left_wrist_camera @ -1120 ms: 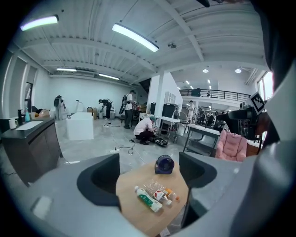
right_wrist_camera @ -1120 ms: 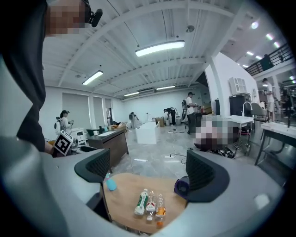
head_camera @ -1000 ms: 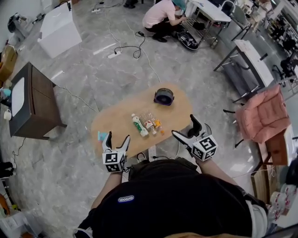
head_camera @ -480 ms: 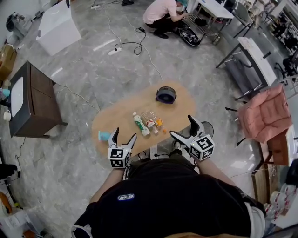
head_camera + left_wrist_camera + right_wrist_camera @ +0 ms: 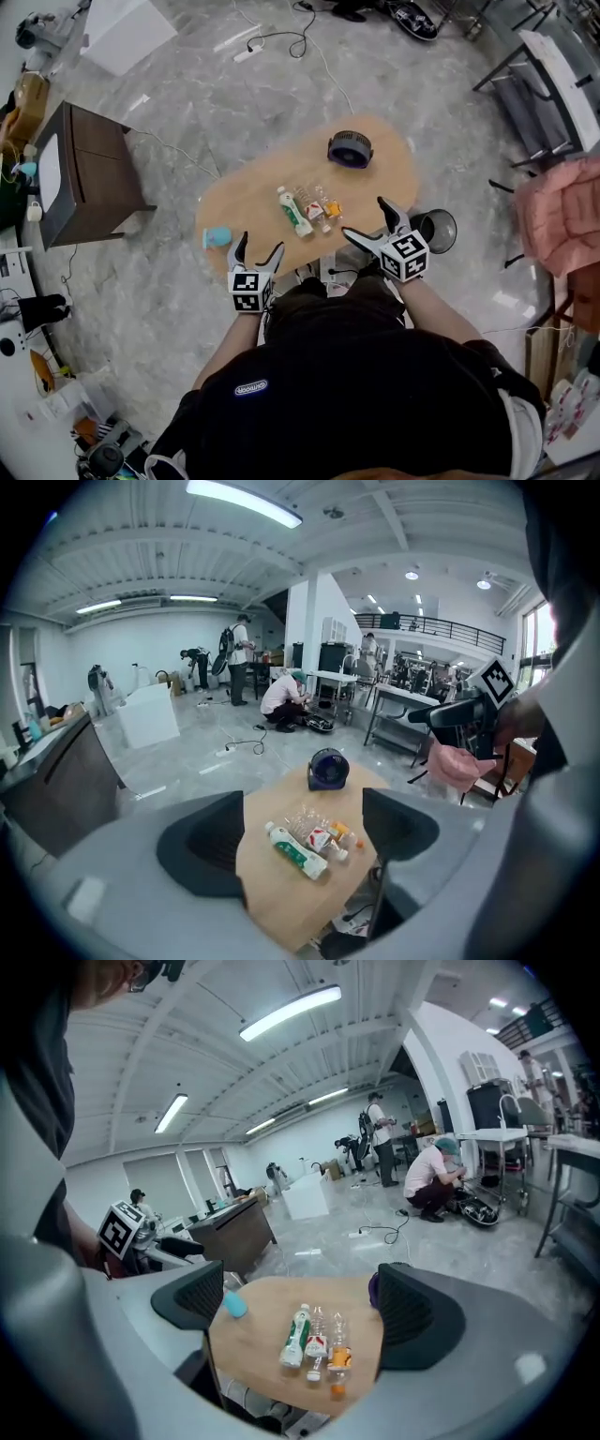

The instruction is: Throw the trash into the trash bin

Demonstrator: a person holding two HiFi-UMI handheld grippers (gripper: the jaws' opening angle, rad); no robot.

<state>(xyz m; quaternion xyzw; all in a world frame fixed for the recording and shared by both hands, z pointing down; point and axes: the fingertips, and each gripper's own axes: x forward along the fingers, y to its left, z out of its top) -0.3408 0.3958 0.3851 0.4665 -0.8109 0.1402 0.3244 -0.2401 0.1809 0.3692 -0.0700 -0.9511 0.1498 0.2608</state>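
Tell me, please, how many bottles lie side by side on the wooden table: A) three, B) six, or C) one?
A: a green-labelled bottle, a red-labelled bottle and an orange-labelled bottle lie in a row on the wooden table.

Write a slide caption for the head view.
Open, empty left gripper and right gripper poised before a wooden table with three bottles; bin on the floor beside it.
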